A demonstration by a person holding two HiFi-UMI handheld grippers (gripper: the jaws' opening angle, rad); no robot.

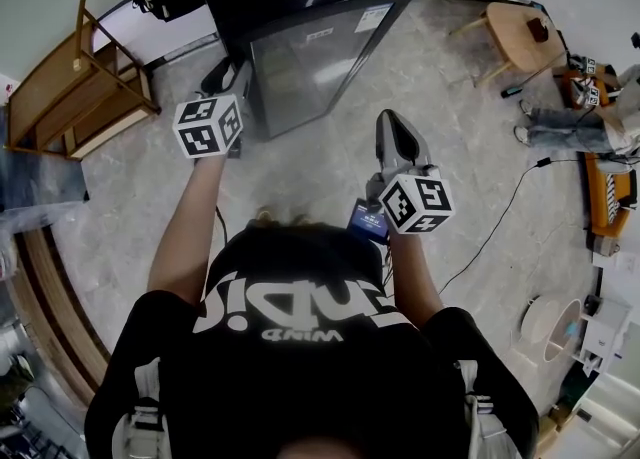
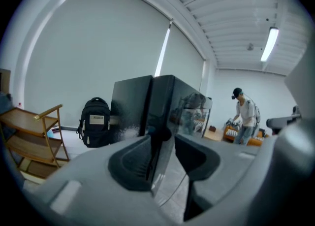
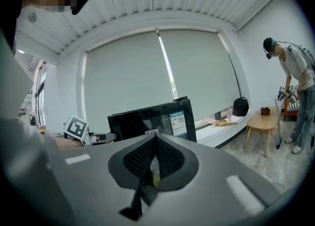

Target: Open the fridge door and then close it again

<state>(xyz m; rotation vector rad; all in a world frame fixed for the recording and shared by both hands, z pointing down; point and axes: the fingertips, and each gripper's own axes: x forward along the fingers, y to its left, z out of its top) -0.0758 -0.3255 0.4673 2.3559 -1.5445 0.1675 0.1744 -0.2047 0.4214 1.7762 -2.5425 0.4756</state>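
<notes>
- Fridge [image 1: 300, 7]: low, glossy black; mirror-like door [image 1: 320, 67], labels [image 1: 372, 17] at its top corner.
- Left gripper [image 2: 162, 147]: jaws closing astride the door's edge.
- Right gripper [image 3: 154, 141]: jaws together, empty.

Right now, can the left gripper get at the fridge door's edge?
Probably yes: the left gripper straddles the fridge door's edge, with its jaws closing on either side of it and nothing in the way.

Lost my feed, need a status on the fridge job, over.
Left gripper jaws closing, fridge door edge between them. Right gripper shut, empty. Nothing seen in front of door.
</notes>
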